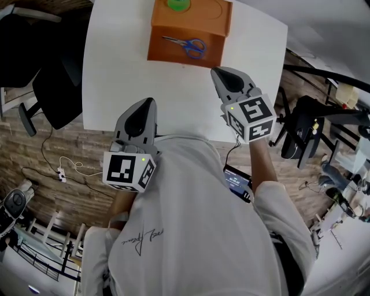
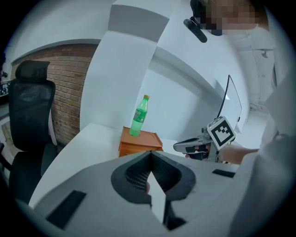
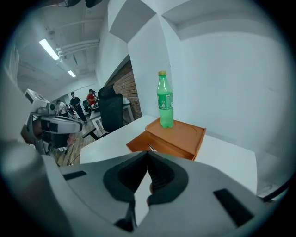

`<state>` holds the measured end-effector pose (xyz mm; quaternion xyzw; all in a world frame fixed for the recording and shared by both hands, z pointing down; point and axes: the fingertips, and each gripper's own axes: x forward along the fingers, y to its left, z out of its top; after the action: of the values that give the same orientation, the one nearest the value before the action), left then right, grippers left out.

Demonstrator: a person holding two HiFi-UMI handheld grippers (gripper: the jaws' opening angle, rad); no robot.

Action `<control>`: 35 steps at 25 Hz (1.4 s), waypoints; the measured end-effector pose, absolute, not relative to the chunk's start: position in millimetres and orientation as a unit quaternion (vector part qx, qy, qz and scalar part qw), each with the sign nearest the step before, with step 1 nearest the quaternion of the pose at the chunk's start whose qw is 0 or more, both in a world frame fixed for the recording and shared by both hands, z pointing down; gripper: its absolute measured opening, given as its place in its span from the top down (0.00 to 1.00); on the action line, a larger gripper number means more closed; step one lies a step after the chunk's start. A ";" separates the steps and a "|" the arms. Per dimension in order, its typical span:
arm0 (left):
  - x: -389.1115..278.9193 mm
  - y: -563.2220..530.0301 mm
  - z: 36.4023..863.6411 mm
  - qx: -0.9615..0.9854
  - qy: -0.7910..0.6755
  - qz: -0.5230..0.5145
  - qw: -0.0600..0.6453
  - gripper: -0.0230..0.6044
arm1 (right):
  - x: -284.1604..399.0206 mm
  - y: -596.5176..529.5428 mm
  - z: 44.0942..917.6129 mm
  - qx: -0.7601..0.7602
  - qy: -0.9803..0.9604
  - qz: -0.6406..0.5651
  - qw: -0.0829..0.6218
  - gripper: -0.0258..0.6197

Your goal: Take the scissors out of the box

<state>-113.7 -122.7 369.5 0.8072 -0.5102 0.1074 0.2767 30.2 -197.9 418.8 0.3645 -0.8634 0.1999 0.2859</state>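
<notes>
Scissors (image 1: 185,45) are laid crosswise in the box (image 1: 166,53), handles toward the nearer right tongs (image 1: 216,71); these and the left tongs (image 1: 151,102) are closed, empty.

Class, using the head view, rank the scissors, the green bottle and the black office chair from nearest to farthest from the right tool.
1. The scissors: in the orange box's open front tray, just ahead of the right tool.
2. The green bottle: standing on the box top, beyond the scissors.
3. The black office chair: far out at the view's left, farthest.
</notes>
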 end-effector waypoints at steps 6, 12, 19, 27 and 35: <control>-121.1 -127.7 372.6 0.807 -0.505 0.107 0.287 0.95 | 21.2 -204.0 432.5 0.358 -0.859 0.201 0.306 0.94; -126.1 -132.1 375.7 0.804 -0.502 0.100 0.302 0.95 | 17.5 -206.7 448.4 0.353 -0.852 0.206 0.328 0.94; -128.3 -137.0 382.0 0.804 -0.496 0.106 0.310 0.95 | 19.6 -214.8 469.6 0.341 -0.842 0.201 0.366 0.94; -132.1 -141.4 384.3 0.801 -0.498 0.106 0.314 0.95 | 15.2 -227.7 484.8 0.319 -0.839 0.176 0.405 0.91; -134.8 -142.6 386.3 0.798 -0.500 0.106 0.320 0.95 | 14.9 -241.3 500.8 0.297 -0.831 0.155 0.445 0.89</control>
<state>-134.8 -142.6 386.3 0.7981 -0.4998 0.1060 0.3195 14.9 -241.3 500.8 0.2969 -0.8307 0.1552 0.4447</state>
